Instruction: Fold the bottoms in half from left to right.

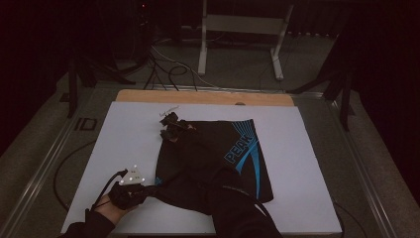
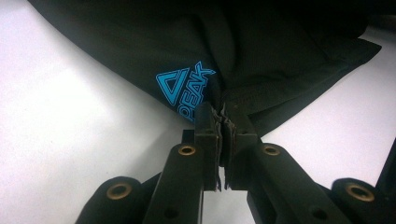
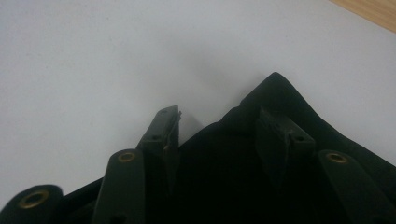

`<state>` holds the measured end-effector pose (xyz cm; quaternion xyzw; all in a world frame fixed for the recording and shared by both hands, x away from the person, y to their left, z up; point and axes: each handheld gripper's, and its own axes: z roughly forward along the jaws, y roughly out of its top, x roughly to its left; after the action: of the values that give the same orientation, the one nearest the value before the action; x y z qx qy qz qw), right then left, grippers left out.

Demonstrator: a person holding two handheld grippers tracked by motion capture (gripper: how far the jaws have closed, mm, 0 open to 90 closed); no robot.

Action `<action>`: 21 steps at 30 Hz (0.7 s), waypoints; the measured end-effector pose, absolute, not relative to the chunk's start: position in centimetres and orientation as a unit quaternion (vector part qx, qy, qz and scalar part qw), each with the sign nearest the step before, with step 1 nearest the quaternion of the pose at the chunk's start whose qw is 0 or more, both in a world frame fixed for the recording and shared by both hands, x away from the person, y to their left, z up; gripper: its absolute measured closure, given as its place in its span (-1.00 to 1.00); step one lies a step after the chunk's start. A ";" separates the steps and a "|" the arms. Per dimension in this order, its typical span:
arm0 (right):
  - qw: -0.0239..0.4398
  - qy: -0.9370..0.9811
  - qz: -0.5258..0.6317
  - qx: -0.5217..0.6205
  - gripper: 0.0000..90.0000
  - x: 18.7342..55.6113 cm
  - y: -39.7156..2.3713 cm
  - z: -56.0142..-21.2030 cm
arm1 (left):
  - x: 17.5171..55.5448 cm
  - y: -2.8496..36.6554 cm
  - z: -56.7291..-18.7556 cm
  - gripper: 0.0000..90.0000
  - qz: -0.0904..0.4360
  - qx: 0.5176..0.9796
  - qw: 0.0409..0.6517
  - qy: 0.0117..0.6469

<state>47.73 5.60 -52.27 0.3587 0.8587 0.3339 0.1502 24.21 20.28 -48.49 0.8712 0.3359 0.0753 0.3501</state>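
A black garment [image 1: 213, 148] with a blue PEAK print lies flat on the white table cover [image 1: 124, 134]. My left gripper [image 1: 151, 187] is at the garment's near left corner. In the left gripper view its jaws [image 2: 223, 116] are shut, pinching the edge of the garment [image 2: 140, 46] beside the blue logo. My right gripper [image 1: 173, 130] is at the garment's far left corner. Its jaws [image 3: 220, 115] stand apart, with a peak of the garment [image 3: 224, 186] bunched between them. One fingertip [image 3: 163, 123] rests beside the cloth on the white cover.
A strip of wooden tabletop [image 1: 198, 97] shows past the far edge of the cover. A dark-sleeved forearm [image 1: 233, 208] crosses over the near part of the garment. Beyond the table are a white metal stand [image 1: 237, 25] and cables [image 1: 168, 69] on the floor.
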 end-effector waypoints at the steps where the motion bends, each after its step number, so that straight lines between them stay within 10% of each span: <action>1: 0.152 0.860 0.330 0.359 0.10 47.7 5.7 -52.3 | 24.2 20.3 -48.5 0.91 0.075 0.871 0.350 0.336; 21: 0.142 0.878 0.308 0.339 0.95 48.1 4.5 -51.5 | 24.2 20.2 -48.5 0.91 0.075 0.871 0.350 0.336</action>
<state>48.11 4.49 -51.55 0.3391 0.8776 0.3076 0.1424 24.20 20.20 -48.47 0.8711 0.3362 0.0753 0.3500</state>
